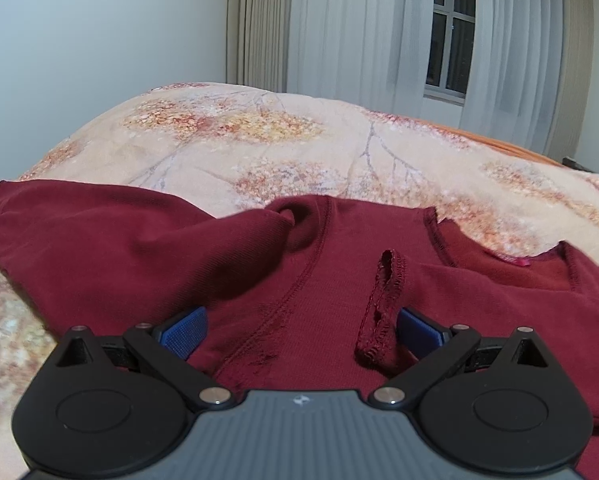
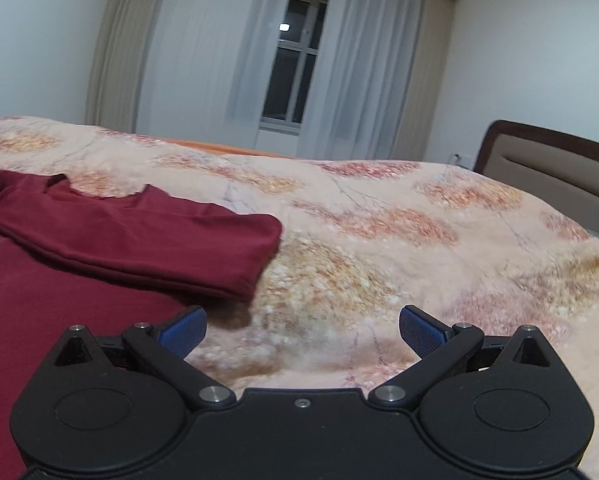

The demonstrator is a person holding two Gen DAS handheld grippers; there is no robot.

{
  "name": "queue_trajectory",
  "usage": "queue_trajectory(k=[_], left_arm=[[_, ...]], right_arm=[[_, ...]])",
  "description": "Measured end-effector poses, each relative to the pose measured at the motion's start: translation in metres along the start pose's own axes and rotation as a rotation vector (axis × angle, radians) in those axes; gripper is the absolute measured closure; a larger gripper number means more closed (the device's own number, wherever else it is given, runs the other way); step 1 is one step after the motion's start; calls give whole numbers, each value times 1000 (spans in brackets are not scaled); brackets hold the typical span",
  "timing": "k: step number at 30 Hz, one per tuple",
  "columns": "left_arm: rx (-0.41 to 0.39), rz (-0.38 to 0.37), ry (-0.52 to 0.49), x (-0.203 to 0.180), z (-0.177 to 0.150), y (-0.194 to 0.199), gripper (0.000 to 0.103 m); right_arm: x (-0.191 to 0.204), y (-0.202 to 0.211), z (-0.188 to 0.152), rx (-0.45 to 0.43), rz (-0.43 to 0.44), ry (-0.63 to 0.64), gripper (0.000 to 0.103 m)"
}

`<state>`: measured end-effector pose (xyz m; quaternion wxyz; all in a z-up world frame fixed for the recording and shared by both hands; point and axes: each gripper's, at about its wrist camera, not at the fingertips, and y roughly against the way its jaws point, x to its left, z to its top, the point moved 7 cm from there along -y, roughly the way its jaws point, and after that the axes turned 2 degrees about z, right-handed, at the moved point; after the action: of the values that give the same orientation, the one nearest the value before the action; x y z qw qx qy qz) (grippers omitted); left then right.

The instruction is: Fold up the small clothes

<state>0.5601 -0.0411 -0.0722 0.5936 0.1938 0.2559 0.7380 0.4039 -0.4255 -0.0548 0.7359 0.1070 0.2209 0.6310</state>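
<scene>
Both the left gripper (image 1: 301,330) and right gripper (image 2: 301,330) hang released over the bed (image 2: 379,220), the red top (image 1: 319,280) at the left one's twelve o'clock, where its loose loop (image 1: 385,300) might snag a finger.

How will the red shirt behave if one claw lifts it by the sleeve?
The red shirt probably hangs limp: its sleeve lies soft and wrinkled on the bedspread. It looks thin, so likely light. The knit may cling rather than slip.
</scene>
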Motion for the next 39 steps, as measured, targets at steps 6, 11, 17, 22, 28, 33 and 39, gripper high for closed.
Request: queue_trajectory(k=[6,11,17,22,28,33,39], left_arm=[[26,4,30,37,11,27,0],[49,58,98,99,23,36,0],[40,155,116,186,28,38,0],[78,199,216,260,18,17,0],[14,234,317,323,18,-4,0],[-57,209,430,350,24,-17,0],[-101,152,553,361,26,-23,0]], right_arm=[[40,31,19,33,144,-5,1],[100,52,25,35,278,-30,1],[169,72,4,100,442,-125,1],[195,82,-1,68,448,-126,1],[199,68,-19,115,444,-126,1],[197,61,-26,123,460,-154,0],[200,61,-29,123,448,-131,0]])
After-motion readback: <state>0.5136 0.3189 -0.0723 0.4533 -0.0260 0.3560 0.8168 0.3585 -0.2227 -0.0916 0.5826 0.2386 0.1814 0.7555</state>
